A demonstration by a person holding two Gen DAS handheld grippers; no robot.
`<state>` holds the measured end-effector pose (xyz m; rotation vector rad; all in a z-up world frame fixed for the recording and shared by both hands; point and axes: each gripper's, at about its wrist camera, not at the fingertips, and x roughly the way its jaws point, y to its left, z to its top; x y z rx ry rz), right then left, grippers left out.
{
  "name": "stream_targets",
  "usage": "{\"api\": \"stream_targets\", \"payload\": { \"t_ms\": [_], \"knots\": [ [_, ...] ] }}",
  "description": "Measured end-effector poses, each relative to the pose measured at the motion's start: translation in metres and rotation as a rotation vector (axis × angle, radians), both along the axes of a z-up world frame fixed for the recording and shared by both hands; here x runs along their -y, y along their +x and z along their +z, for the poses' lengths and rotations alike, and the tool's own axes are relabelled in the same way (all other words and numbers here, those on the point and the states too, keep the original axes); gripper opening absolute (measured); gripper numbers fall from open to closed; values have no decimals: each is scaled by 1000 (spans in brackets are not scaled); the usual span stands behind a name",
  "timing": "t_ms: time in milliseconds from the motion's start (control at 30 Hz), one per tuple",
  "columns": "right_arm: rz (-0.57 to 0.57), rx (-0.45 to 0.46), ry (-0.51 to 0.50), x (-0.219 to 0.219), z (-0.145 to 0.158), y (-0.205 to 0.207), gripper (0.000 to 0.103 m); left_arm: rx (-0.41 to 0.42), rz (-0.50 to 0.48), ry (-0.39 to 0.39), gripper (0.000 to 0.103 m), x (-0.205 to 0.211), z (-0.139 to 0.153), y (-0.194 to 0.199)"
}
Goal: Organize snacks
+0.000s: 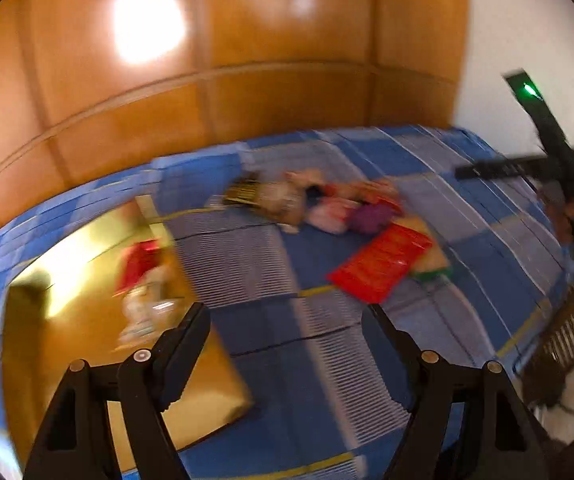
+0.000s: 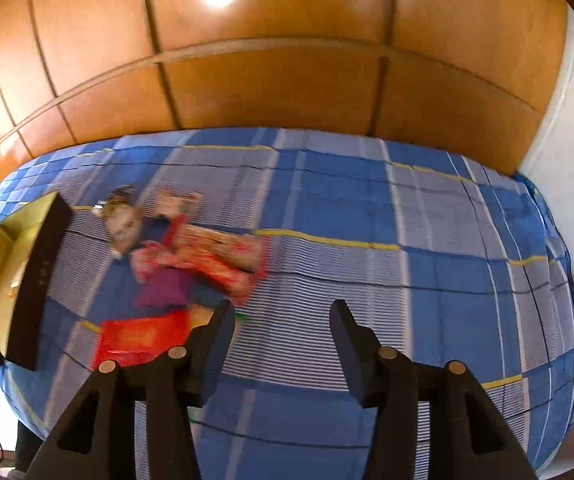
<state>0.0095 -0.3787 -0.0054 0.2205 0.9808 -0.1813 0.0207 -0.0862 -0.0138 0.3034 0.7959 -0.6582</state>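
A heap of snack packets (image 1: pixel 327 204) lies on the blue checked bedsheet (image 1: pixel 271 340), blurred by motion. A flat red packet (image 1: pixel 379 268) and a purple one (image 1: pixel 371 218) lie at its near edge. To the left is an open golden box (image 1: pixel 67 344) holding a red packet (image 1: pixel 139 264) and a pale one (image 1: pixel 143 308). My left gripper (image 1: pixel 285 316) hangs open and empty over the sheet, between box and heap. My right gripper (image 2: pixel 281 312) is open with nothing between its fingers, just right of the red packet (image 2: pixel 139 336), the purple packet (image 2: pixel 167 288) and a striped orange packet (image 2: pixel 215 256).
Wooden wardrobe doors (image 2: pixel 287 80) rise behind the bed. The box (image 2: pixel 35 272) shows its dark side wall at the left of the right wrist view. Bare sheet (image 2: pixel 447 280) stretches to the right. A hand (image 1: pixel 571 208) holds a black device with a green light at the right edge.
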Motion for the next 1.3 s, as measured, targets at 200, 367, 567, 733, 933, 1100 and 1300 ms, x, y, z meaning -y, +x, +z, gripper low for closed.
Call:
{"api": "stream_targets", "payload": {
  "t_ms": [200,367,567,733,933,1100,1300],
  "knots": [
    [-72,-34,142,37,-32,-4,50,-93,-150,59,79,61,-28,15],
    [-85,-40,191,42,-36,-1,50,-141,-201,83,79,97,-46,33],
    [-82,-29,209,43,-34,0,50,-171,-283,119,79,129,-62,51],
    [-84,-32,223,45,-36,2,51,-194,-359,137,79,148,-71,60],
    [-75,-35,200,42,-35,3,51,-233,-350,110,54,153,-83,69],
    [-65,-53,164,39,-37,4,51,-264,-230,63,43,132,-79,62],
    [-34,-95,141,31,-44,7,51,-243,-119,68,43,95,-78,22]
  ]
}}
